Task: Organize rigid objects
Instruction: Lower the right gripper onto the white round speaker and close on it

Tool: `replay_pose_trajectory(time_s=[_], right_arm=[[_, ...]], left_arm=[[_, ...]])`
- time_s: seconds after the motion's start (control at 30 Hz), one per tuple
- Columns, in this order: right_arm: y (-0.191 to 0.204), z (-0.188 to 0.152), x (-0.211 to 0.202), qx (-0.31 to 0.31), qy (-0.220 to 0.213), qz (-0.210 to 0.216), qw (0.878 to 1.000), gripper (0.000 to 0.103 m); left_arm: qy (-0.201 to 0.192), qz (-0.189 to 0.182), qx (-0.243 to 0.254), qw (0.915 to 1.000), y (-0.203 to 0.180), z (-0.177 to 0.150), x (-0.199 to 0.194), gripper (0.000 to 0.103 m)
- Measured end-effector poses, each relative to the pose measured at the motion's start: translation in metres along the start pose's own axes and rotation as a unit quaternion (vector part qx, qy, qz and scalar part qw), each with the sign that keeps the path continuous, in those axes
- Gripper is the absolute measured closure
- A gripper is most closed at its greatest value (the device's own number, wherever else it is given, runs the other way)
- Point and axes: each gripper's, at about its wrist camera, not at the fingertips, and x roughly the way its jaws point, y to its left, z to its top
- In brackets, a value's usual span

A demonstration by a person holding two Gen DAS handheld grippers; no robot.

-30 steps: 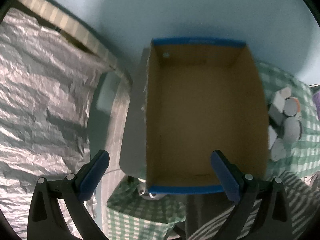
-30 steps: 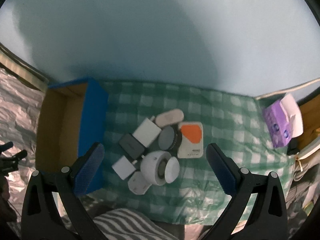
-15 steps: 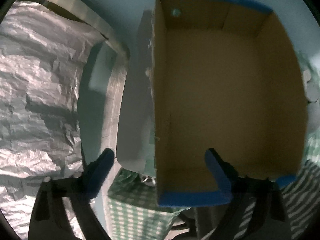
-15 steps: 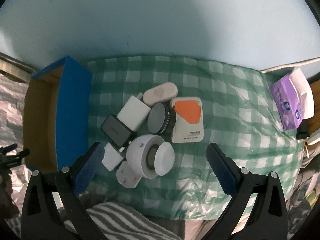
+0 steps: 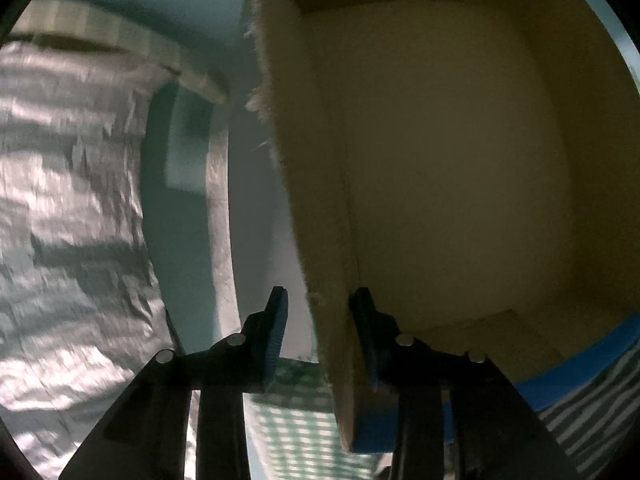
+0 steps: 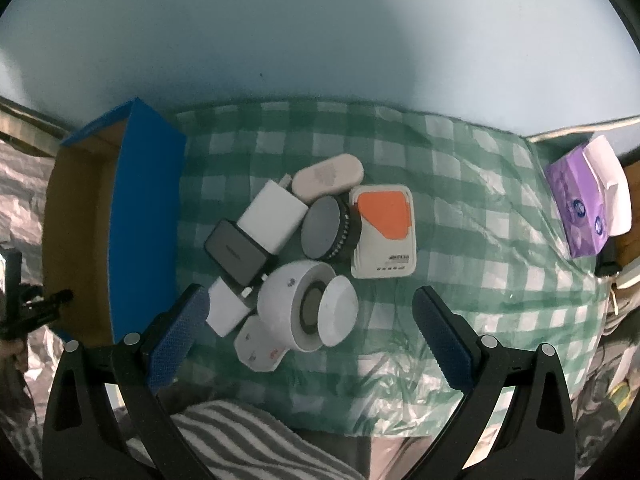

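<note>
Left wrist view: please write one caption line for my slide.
Left gripper closing astride the side wall of the empty cardboard box, one pad inside, one outside, beside crinkled silver foil.

A green-and-white checked cloth (image 6: 460,208) covered the surface, and it served as the landmark for the rest. Beyond its far edge rose a plain pale blue wall (image 6: 320,28), while a purple tissue pack (image 6: 576,216) sat at its right edge. Crinkled silver foil (image 5: 68,208) spread well off its left side, and a grey-and-white striped fabric (image 6: 240,436) lay at its near edge.
</note>
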Motion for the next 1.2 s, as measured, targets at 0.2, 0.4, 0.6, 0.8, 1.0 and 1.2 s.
replay_pose_trajectory(time_s=[0.2,0.4,0.6,0.8,1.0,1.2], right_arm=[[-0.006,-0.006,0.003,0.011,0.003,-0.003,1.0,0.002],[-0.01,-0.01,0.005,0.015,0.006,-0.006,1.0,0.002],[-0.024,-0.013,0.012,0.028,0.018,-0.008,0.999,0.002],[-0.034,-0.016,0.034,0.033,0.046,0.024,0.998,0.002],[-0.038,-0.015,0.068,0.041,0.077,0.06,0.994,0.002],[-0.043,-0.012,0.091,0.058,0.093,0.105,0.988,0.002]], left_arm=[[-0.005,0.028,0.042,0.9987,-0.004,0.006,0.002,0.077],[-0.023,0.024,0.055,0.998,0.001,0.015,0.0,0.077],[-0.024,0.005,0.041,0.9989,0.009,0.02,-0.002,0.074],[-0.021,-0.026,0.014,0.9993,0.012,0.01,-0.007,0.037],[-0.014,-0.056,-0.016,0.9982,0.009,-0.004,-0.013,0.036],[-0.012,-0.076,-0.043,0.9961,0.015,-0.008,-0.016,0.036]])
